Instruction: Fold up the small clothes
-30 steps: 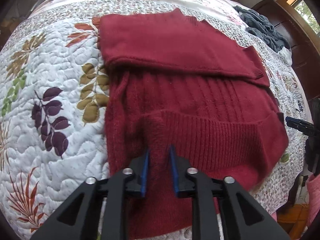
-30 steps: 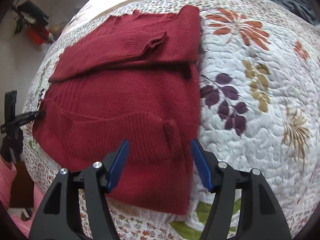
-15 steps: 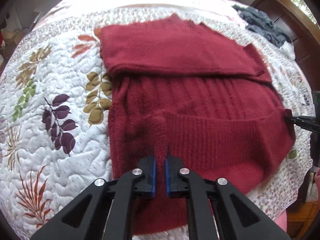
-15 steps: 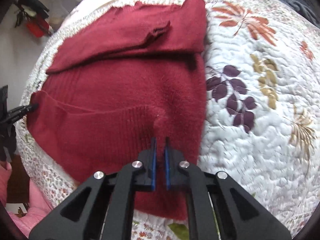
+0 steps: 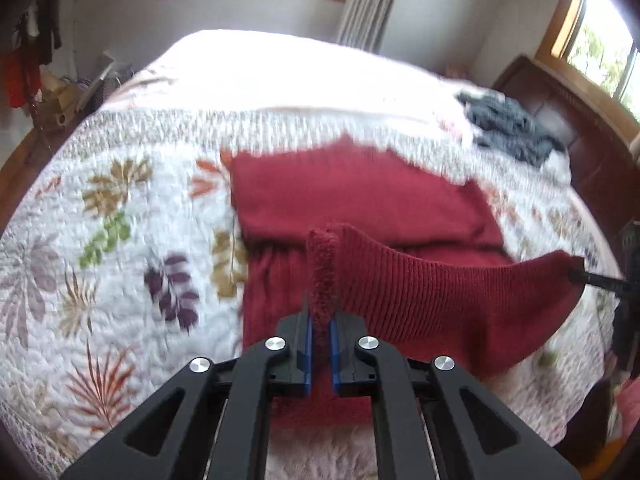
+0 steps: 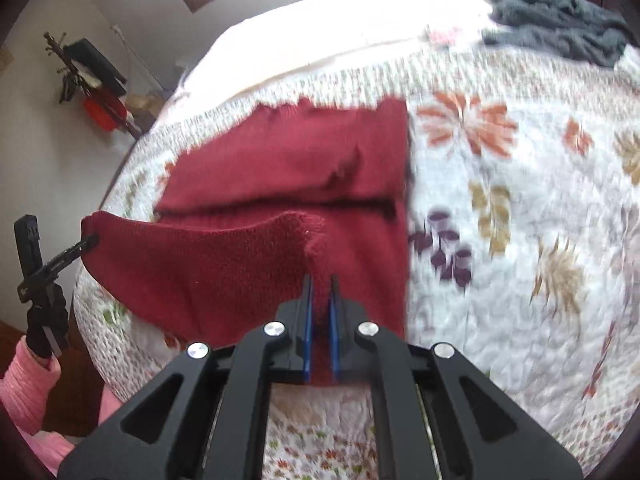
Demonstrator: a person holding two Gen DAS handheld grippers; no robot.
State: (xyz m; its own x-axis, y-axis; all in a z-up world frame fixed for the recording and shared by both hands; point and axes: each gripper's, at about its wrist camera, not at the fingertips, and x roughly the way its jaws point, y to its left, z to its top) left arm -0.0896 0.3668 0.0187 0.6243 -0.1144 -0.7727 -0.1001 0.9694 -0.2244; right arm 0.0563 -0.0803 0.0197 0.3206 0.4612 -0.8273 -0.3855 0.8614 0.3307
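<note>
Starting at the left of the left wrist view, the white quilted bedspread with the leaf and flower print (image 5: 120,240) covers the bed. Just right of middle is the dark red knitted sweater (image 5: 352,200), lying flat on the quilt, its top part already folded over into a band across the body. The left gripper (image 5: 320,336) has its blue-lined jaws pinched nearly together on one corner of the ribbed hem, and that corner stands up between them. From there the hem stretches taut to the right edge, lifted off the quilt, where the tip of the other black tool clamps the far corner. Beyond that, a rumpled dark grey garment (image 5: 508,128) lies near the dark wooden bed frame.

Same story in the right wrist view. At far left a pink knitted sleeve (image 6: 24,384) and a black-gloved hand hold the other tool, which bites the sweater's left hem corner. The raised hem runs across to the right gripper (image 6: 320,320), jaws squeezed close on the fabric. Right of that it's bare quilt, pretty motion-blurred, with the grey garment at the top right.
</note>
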